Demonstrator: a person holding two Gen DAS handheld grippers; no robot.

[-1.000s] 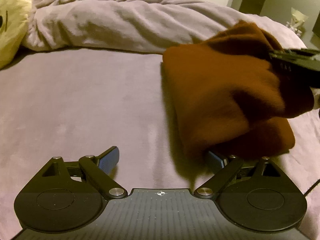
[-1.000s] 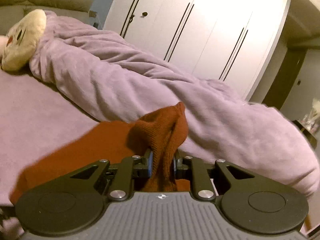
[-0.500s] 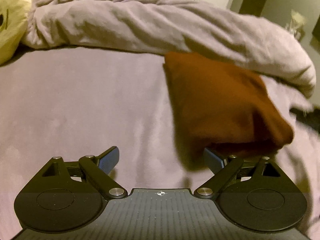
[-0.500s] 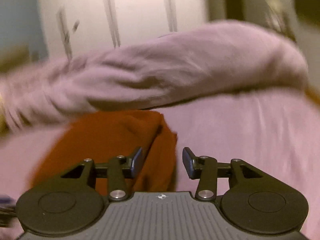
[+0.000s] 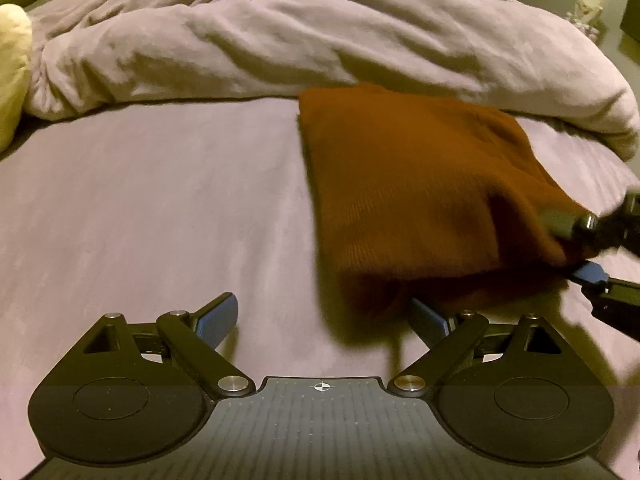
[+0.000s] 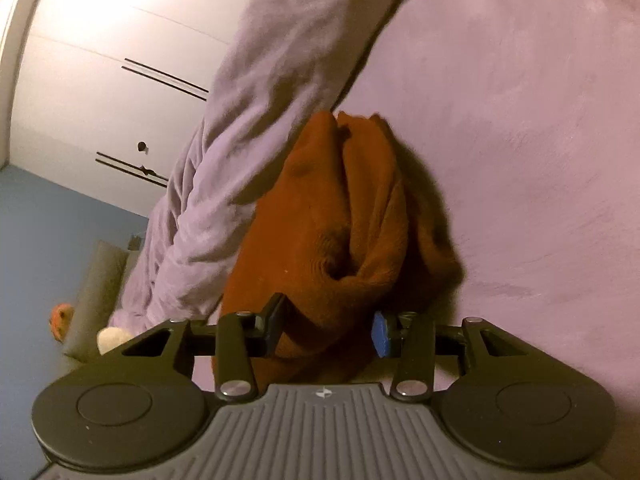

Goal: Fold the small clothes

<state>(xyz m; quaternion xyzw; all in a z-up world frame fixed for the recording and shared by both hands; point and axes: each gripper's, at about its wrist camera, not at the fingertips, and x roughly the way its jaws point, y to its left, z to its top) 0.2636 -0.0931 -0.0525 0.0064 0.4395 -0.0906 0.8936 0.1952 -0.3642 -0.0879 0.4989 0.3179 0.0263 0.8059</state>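
**Folded brown garment on bed, right hand-held gripper closing on its end**

The brown knit garment [image 5: 416, 184] is lying folded on the purple bed [image 5: 160, 200], its long axis running away toward the rumpled duvet [image 5: 280, 40]. Its near corner is hiding one finger of the left hand-held gripper [image 5: 324, 316], which is standing wide and empty. The right hand-held gripper [image 6: 326, 328] is straddling the garment's bunched end, jaws just closing; pad contact is unclear.

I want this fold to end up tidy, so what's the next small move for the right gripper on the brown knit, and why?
Probably close the right gripper fully on the folded edge. Its jaws have just been closing, with the bunched brown knit between them on the purple bed sheet. The left gripper stands open beside the near corner, so only the right can carry the bundle.
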